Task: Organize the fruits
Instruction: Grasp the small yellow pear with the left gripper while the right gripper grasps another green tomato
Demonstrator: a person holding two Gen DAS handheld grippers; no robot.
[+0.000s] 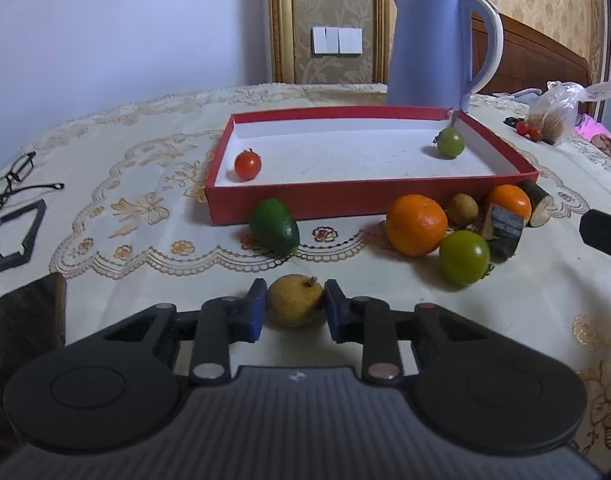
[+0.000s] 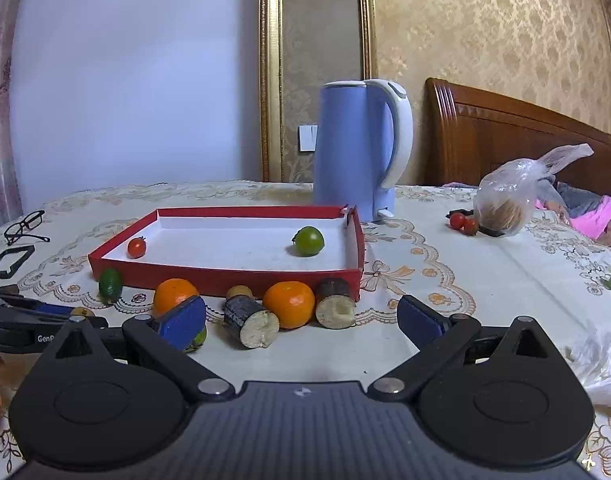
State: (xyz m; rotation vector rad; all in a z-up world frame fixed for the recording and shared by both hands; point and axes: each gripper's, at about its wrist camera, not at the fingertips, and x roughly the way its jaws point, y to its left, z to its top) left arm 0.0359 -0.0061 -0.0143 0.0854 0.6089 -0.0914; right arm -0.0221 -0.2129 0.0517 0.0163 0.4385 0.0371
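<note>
My left gripper (image 1: 293, 306) is shut on a small yellow-brown fruit (image 1: 295, 300) just above the tablecloth. A red tray (image 1: 369, 198) ahead holds a red tomato (image 1: 247, 165) and a green tomato (image 1: 450, 143). In front of the tray lie a green oval fruit (image 1: 274, 225), two oranges (image 1: 416, 224) (image 1: 510, 199), a green tomato (image 1: 464, 257), a small brown fruit (image 1: 463, 209) and two dark cut cane pieces (image 1: 503, 236). My right gripper (image 2: 301, 320) is open and empty, facing the oranges (image 2: 289, 304) and cane pieces (image 2: 251, 320) before the tray (image 2: 225, 276).
A blue kettle (image 2: 357, 148) stands behind the tray. Glasses (image 1: 13, 180) and a black frame (image 1: 13, 236) lie at the left. A plastic bag (image 2: 505, 200) and two red tomatoes (image 2: 463, 222) sit at the right. A dark phone (image 1: 25, 320) lies near the left gripper.
</note>
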